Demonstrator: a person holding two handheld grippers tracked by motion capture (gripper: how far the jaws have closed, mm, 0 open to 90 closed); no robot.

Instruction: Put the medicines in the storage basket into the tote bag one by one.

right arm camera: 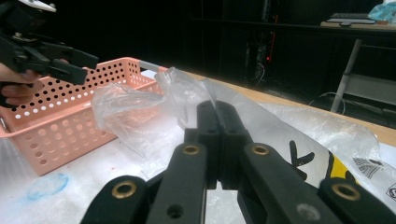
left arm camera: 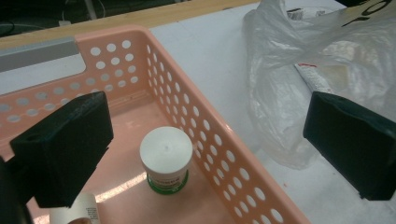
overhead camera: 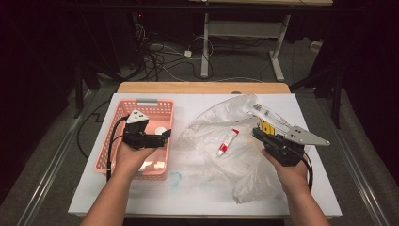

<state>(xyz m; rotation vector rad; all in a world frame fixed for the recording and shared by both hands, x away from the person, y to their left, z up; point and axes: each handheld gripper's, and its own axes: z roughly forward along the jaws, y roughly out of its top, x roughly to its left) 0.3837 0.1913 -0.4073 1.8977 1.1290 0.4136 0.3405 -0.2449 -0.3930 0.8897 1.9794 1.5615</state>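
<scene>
My left gripper [overhead camera: 162, 137] hovers over the pink perforated basket [overhead camera: 165, 109], jaws open wide with nothing between them [left arm camera: 205, 102]. Below it, on the basket [left arm camera: 187, 107] floor, stands a white-lidded jar with a green label [left arm camera: 166, 151]; a second white labelled container [left arm camera: 77, 210] lies beside it. My right gripper [overhead camera: 256, 132] is shut on a fold of the clear plastic bag [overhead camera: 211, 127], and in the right gripper view the film is pinched at its tips [right arm camera: 217, 107]. A red-and-white tube [overhead camera: 227, 142] lies inside the bag.
The white table [overhead camera: 197, 197] carries a blue smudge [overhead camera: 175, 179] near the basket's front corner. A yellow printed item [overhead camera: 267, 127] shows through the bag by my right gripper. Cables and desk legs [overhead camera: 205, 47] stand on the floor beyond the table's far edge.
</scene>
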